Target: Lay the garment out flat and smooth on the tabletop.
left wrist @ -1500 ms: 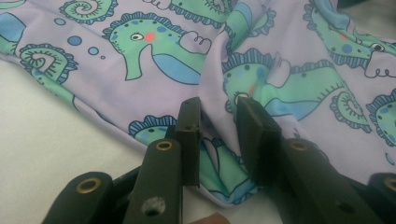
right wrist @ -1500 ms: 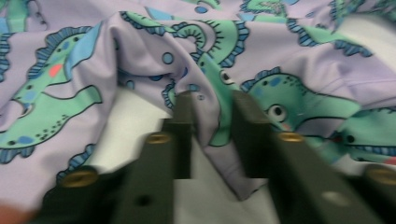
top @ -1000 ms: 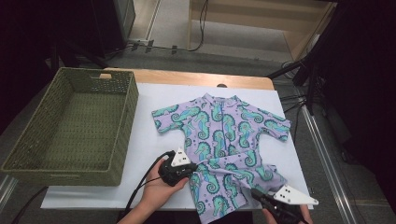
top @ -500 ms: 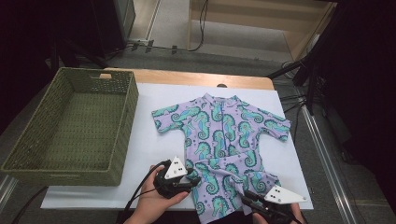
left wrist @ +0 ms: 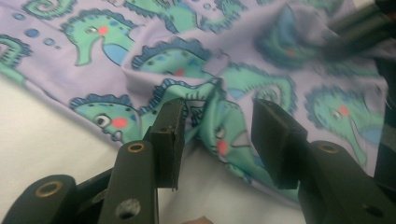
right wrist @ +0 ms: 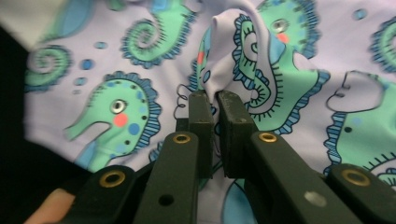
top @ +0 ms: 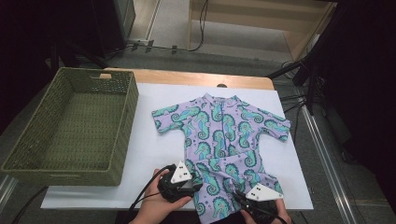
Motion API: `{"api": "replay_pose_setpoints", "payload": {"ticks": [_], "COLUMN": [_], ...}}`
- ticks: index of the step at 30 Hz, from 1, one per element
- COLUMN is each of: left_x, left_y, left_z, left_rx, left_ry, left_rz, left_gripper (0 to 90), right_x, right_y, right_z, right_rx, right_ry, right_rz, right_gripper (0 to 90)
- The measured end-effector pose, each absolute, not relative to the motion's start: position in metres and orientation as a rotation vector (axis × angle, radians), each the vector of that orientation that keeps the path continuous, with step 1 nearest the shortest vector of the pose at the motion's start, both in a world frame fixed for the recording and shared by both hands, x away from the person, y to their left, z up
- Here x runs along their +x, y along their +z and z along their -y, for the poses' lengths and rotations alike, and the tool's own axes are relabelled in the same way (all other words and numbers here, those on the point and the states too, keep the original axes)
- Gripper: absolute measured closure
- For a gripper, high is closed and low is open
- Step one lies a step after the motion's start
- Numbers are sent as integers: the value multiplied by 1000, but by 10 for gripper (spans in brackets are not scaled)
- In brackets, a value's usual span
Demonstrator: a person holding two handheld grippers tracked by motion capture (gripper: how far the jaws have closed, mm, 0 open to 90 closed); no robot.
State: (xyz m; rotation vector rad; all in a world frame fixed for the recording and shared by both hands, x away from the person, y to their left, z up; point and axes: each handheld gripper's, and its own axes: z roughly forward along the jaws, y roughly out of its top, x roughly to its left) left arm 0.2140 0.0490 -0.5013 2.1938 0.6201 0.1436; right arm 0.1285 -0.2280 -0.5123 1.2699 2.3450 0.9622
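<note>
Jaws of the right gripper [right wrist: 210, 100] had just clamped a fold of the suit [top: 219, 135]. The left gripper [left wrist: 217, 126] had released, jaws straddling a hem ruck, so that leg wasn't gripped for folding yet.

The left gripper [left wrist: 219, 130] points down with its jaws apart; the right gripper [right wrist: 215, 112] has just been closing, its jaws nearly together.

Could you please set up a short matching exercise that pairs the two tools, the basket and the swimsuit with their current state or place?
Things:
1. left tool
2. right tool
3. basket
4. swimsuit

States or places:
A. empty, at the table's left side
B. pinching a fold of cloth
C. spread flat on the white sheet
D. jaws apart around a wrinkle

Pairs: 1-D, 2-B, 3-A, 4-C
</note>
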Motion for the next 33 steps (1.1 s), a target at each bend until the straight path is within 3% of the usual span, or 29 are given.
{"api": "replay_pose_setpoints", "payload": {"ticks": [9,13,15,18,23,26,29,31,33], "left_x": [225,226,222,213,196,188,183,183,183], "left_y": [-492,-494,-495,-497,-498,-501,-505,-508,-509], "left_z": [-63,-64,-64,-65,-67,-60,-50,-44,-42], "left_rx": [2120,2133,2149,2165,2165,2203,2241,2260,2276], "left_ry": [137,132,128,123,91,70,72,79,70], "left_rz": [-677,-693,-679,-667,-652,-618,-589,-584,-563], "left_gripper": [532,531,531,531,531,533,591,681,820], "right_x": [79,75,80,92,122,131,133,132,129], "right_y": [-503,-493,-484,-480,-503,-517,-524,-524,-524], "right_z": [229,241,258,284,309,308,303,303,305], "right_rx": [1228,1192,1233,1337,1502,1525,1513,1500,1492], "right_ry": [1141,1276,1323,1206,1083,1086,1060,1058,1063], "right_rz": [-2444,-2410,-2315,-2166,-2135,-2169,-2185,-2187,-2205], "right_gripper": [816,598,543,480,441,476,623,758,824]}}
